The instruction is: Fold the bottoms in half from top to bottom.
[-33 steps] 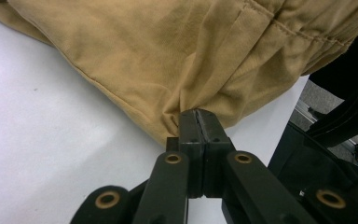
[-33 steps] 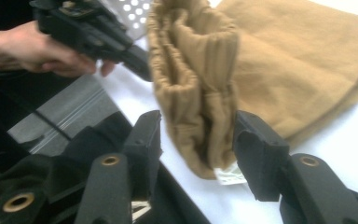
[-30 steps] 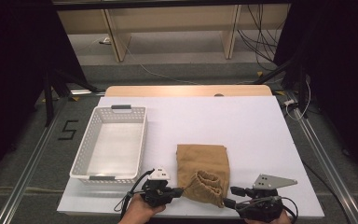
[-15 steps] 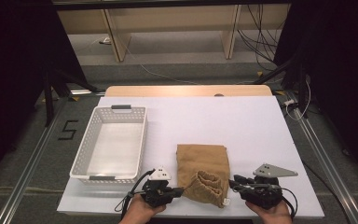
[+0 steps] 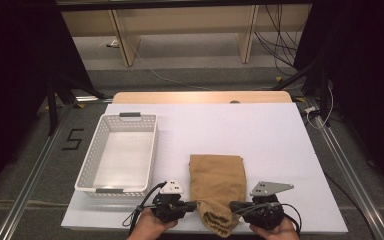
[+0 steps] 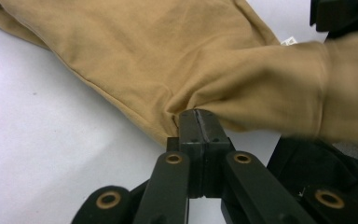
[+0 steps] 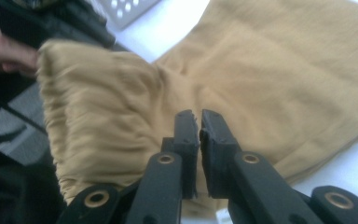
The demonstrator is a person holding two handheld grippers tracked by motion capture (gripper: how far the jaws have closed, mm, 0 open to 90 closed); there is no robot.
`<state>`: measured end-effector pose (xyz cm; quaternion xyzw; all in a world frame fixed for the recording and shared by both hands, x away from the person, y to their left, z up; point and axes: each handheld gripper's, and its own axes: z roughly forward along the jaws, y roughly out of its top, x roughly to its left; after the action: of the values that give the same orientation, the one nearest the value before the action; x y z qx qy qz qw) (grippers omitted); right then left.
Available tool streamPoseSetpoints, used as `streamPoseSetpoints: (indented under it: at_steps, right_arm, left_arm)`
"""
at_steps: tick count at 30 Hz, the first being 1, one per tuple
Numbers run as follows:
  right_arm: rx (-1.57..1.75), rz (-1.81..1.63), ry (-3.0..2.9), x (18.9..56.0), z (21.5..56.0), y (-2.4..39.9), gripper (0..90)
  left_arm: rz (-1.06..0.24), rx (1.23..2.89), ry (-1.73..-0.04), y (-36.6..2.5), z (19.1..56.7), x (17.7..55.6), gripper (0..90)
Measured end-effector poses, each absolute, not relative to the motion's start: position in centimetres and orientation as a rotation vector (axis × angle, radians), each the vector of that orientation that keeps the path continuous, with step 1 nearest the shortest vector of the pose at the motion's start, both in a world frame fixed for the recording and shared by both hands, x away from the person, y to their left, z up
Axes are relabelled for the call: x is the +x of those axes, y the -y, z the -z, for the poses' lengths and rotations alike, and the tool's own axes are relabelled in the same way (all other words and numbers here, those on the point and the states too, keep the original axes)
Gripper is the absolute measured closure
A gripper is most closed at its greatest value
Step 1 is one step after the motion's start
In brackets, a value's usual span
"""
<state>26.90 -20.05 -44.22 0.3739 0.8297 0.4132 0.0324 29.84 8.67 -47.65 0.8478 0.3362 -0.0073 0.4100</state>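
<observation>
a tan cloth garment (image 5: 217,186) is lying folded on the white table (image 5: 260,135), sitting in the lower middle of the high view, with its near end bunching up between the two grippers. the left gripper (image 5: 192,205) is sitting at the lower left of the garment in that view, held by a hand (image 5: 147,227) coming in from the bottom edge, and its tip is touching the garment's left edge. in the left gripper view its jaws are pressing together and pinching a fold of the tan fabric (image 6: 158,51) at the centre of the frame, with the cloth spreading across the upper half. the right gripper (image 5: 234,206) is sitting at the lower right of the garment in the high view, its tip meeting the bunched end. its jaws have just been closing, and in the right gripper view they are standing nearly together with a thin gap, the fabric (image 7: 279,74) lying at and behind their tips; whether cloth is caught between them is hard to tell. a white perforated basket (image 5: 96,159) is resting on the table at the left of the high view, well apart from the garment.
</observation>
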Motion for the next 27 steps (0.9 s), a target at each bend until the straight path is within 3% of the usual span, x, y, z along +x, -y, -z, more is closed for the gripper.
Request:
streamPoseSetpoints:
  at_steps: [9, 15, 18, 20, 27]
  right_arm:
    - [1.168, -1.229, -2.544, 27.1, 44.5, 20.3, 82.8]
    - [1.207, -1.217, -2.512, 27.5, 44.5, 20.7, 70.2]
    - [1.242, -1.209, -2.488, 27.8, 44.5, 21.1, 54.1]
    - [1.271, -1.194, -2.456, 28.0, 44.5, 21.3, 45.6]
    - [1.364, -1.136, -2.36, 28.7, 44.7, 22.1, 35.6]
  left_arm:
    - [0.026, 2.169, -0.828, -8.6, 47.5, 29.9, 88.8]
    - [0.017, 2.159, -0.833, -9.1, 46.6, 30.0, 82.2]
    - [0.007, 2.132, -0.861, -9.3, 46.4, 30.1, 75.9]
    - [0.003, 2.119, -0.897, -9.3, 46.3, 30.3, 66.8]
    - [-0.06, 2.078, -1.005, -9.0, 46.3, 30.8, 40.5]
